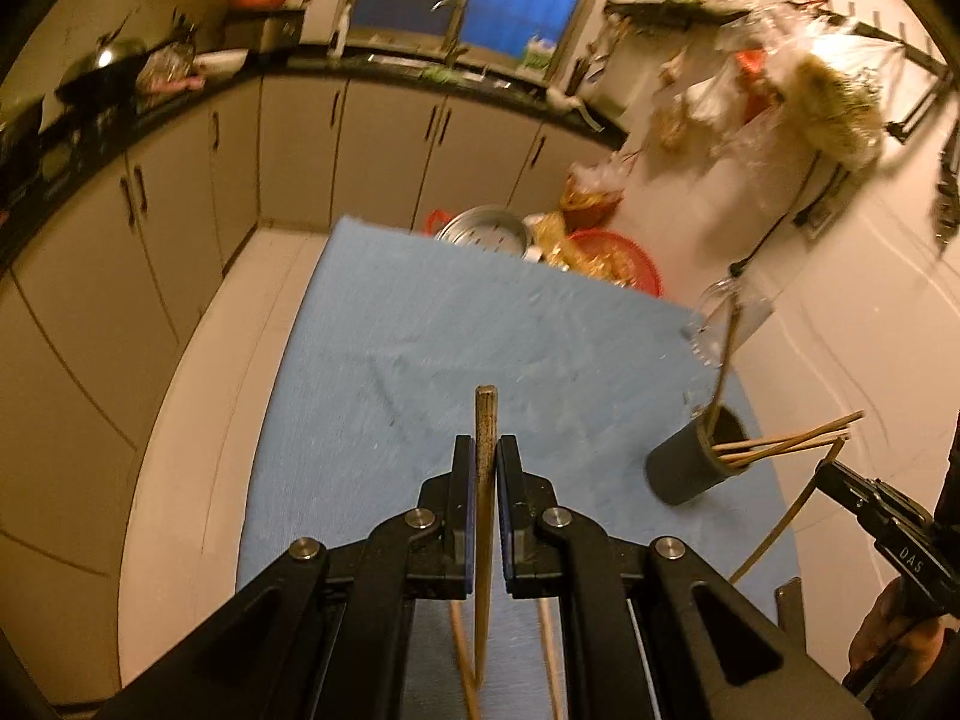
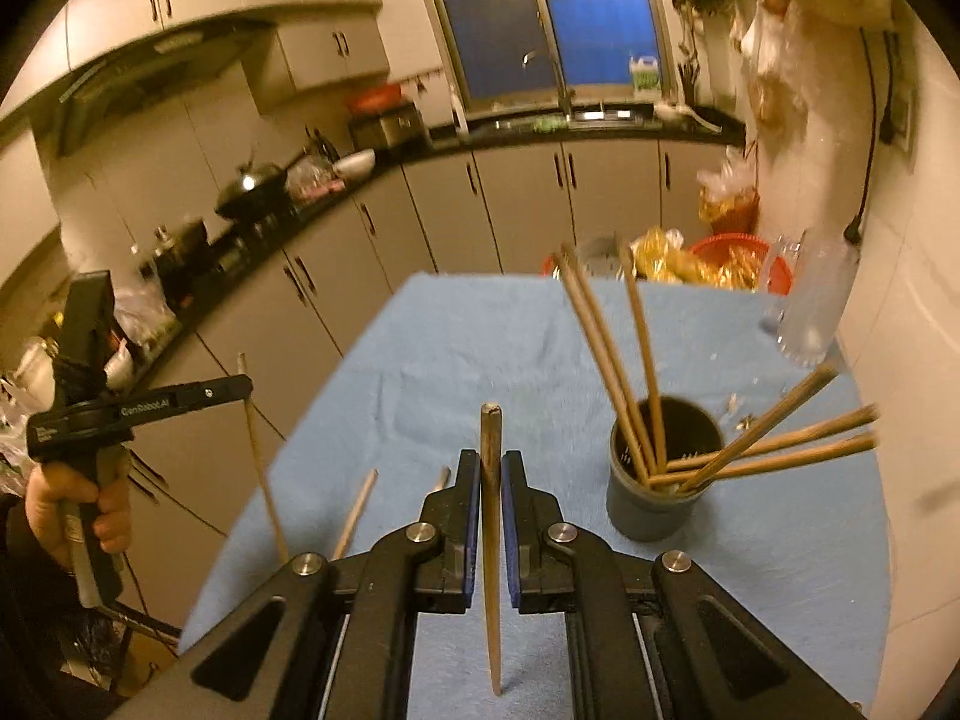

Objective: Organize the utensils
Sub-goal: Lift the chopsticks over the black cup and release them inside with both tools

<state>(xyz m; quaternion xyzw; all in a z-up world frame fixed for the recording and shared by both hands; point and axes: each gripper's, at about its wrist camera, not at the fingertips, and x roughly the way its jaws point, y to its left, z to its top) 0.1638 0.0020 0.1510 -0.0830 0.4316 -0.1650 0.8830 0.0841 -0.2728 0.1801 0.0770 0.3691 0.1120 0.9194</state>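
Note:
My left gripper (image 1: pixel 485 444) is shut on a wooden chopstick (image 1: pixel 483 516) that stands upright between the pads, above the blue cloth (image 1: pixel 420 360). It also shows at the left of the right wrist view (image 2: pixel 243 387), holding that chopstick (image 2: pixel 264 480). My right gripper (image 2: pixel 491 459) is shut on another chopstick (image 2: pixel 491 540), held upright. It shows in the left wrist view (image 1: pixel 834 468) with its chopstick (image 1: pixel 786 522). A dark grey holder cup (image 2: pixel 657 504) with several chopsticks (image 2: pixel 606 354) stands right of my right gripper; it also shows in the left wrist view (image 1: pixel 690 468).
Loose chopsticks (image 2: pixel 354 516) lie on the cloth near the front. A clear glass (image 2: pixel 807 306) stands at the table's far right. A metal pot (image 1: pixel 486 231) and a red basket (image 1: pixel 618 258) sit beyond the far edge. Kitchen cabinets (image 1: pixel 300 144) run along the left and back.

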